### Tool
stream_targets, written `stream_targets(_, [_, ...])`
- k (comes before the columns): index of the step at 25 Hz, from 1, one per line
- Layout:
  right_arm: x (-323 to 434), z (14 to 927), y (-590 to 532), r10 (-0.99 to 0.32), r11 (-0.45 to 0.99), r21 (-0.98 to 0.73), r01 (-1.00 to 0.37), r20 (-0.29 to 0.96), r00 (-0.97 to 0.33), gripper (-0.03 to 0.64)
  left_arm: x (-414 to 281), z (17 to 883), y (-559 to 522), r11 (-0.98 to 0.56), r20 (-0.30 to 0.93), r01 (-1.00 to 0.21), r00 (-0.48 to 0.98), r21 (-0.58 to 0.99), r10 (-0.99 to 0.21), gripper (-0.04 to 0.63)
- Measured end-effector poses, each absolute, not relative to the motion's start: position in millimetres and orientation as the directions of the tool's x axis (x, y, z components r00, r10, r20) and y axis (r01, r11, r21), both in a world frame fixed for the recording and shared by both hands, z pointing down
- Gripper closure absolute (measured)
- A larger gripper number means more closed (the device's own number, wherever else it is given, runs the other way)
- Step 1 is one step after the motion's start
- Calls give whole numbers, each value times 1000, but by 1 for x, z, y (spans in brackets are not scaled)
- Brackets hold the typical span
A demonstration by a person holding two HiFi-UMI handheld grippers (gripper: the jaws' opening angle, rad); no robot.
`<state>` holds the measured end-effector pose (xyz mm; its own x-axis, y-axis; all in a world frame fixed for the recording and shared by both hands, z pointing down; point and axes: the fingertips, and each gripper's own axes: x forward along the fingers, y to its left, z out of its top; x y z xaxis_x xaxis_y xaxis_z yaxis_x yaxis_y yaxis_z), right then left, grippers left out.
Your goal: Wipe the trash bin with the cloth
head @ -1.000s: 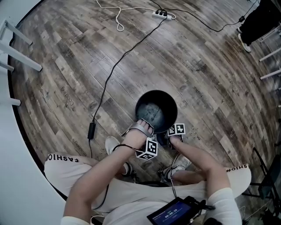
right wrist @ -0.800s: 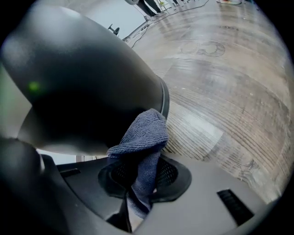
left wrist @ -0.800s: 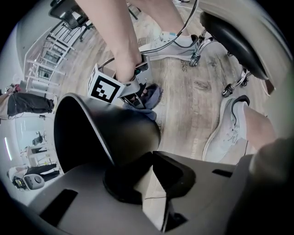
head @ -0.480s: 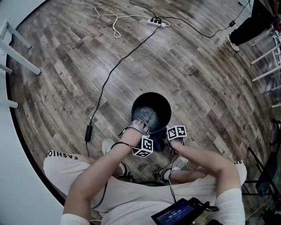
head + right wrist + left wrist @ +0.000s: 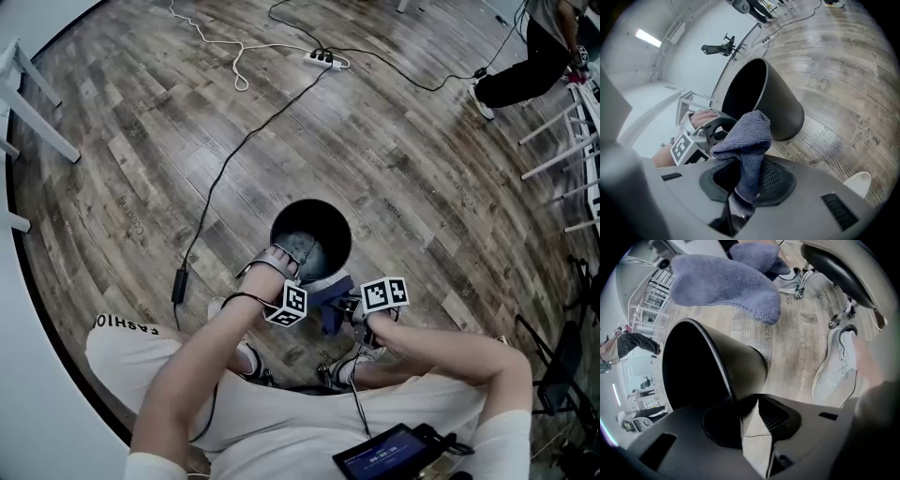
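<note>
**Inspector:** How is the left gripper (image 5: 751, 401) set?

**Technician:** Its jaws have just been opening. The near rim of the trash bin (image 5: 323, 220) is seen between them. A gap of floor is visible beside the bin wall, so the rim is not pinched.

**Inspector:** And the right gripper (image 5: 747, 171)?

**Technician:** It is clamped on the blue-grey cloth (image 5: 745, 136), which is bunched above the pads.

**Inspector:** Where are the task items located?

**Technician:** The trash bin is found on the wooden floor (image 5: 422, 187), just ahead of the person's shoes (image 5: 834, 371). The cloth is held just beside the bin's near rim, apart from it.
</note>
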<state>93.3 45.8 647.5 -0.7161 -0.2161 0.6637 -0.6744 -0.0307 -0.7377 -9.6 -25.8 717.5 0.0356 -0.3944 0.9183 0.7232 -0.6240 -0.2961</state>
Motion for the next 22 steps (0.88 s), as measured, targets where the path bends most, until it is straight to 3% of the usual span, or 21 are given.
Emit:
stream_targets(10, [95,659,15,-243,-23,-732,-681,665,-706,543,3,719,-3,-589,933,770,21,-244,-360,531])
stream_targets(22, [103,768,13,-213,-36,-698,-715,705,-677,543,9,718,-1,-605,944,765,11,-220,-330,537])
